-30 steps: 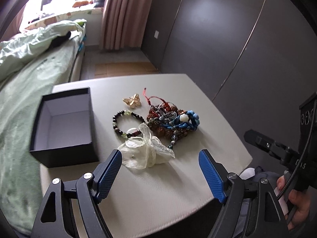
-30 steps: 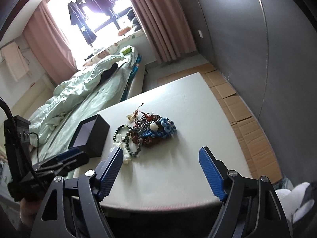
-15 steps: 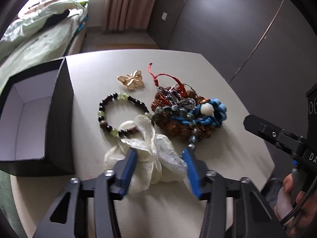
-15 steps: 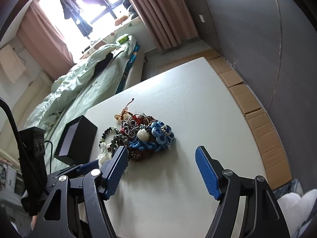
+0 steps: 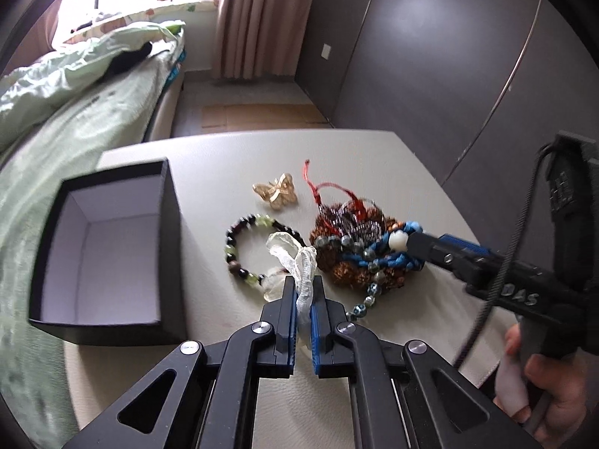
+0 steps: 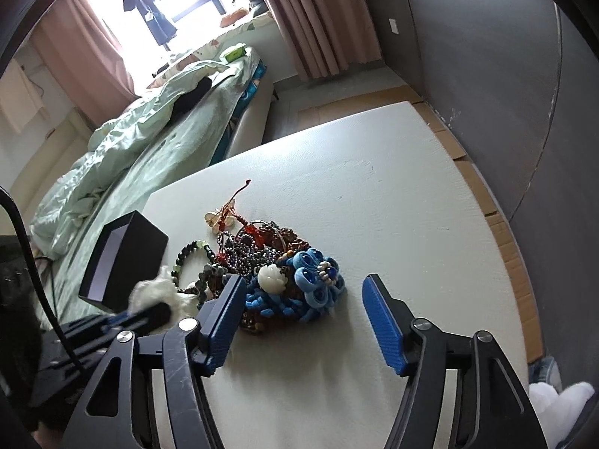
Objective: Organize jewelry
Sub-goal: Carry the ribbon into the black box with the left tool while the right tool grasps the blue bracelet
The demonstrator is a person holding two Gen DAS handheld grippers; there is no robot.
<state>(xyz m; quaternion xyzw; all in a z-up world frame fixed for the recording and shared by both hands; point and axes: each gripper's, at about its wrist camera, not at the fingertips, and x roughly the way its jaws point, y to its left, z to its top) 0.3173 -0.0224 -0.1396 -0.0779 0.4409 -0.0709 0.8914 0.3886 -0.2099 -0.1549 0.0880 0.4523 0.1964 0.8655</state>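
Note:
My left gripper (image 5: 304,284) is shut on a sheer white ribbon bow (image 5: 295,258), lifting it off the white table (image 5: 374,164). Beside it lie a dark and green bead bracelet (image 5: 239,247), a gold butterfly brooch (image 5: 276,191) and a tangled heap of blue, brown and red jewelry (image 5: 359,247). An open black box (image 5: 112,254) with a white lining stands to the left. My right gripper (image 6: 299,299) is open just in front of the blue beaded piece (image 6: 299,292) of the heap; its left finger (image 6: 221,318) is against the heap's edge.
A bed with green bedding (image 5: 75,86) runs along the table's left side. Dark wardrobe panels (image 5: 449,56) stand behind and to the right. Cardboard sheets (image 6: 498,217) lie on the floor past the table's right edge.
My left gripper has closed on the white ribbon and pulled it up and back from the bracelet. My right gripper has moved closer to the jewelry heap, still open.

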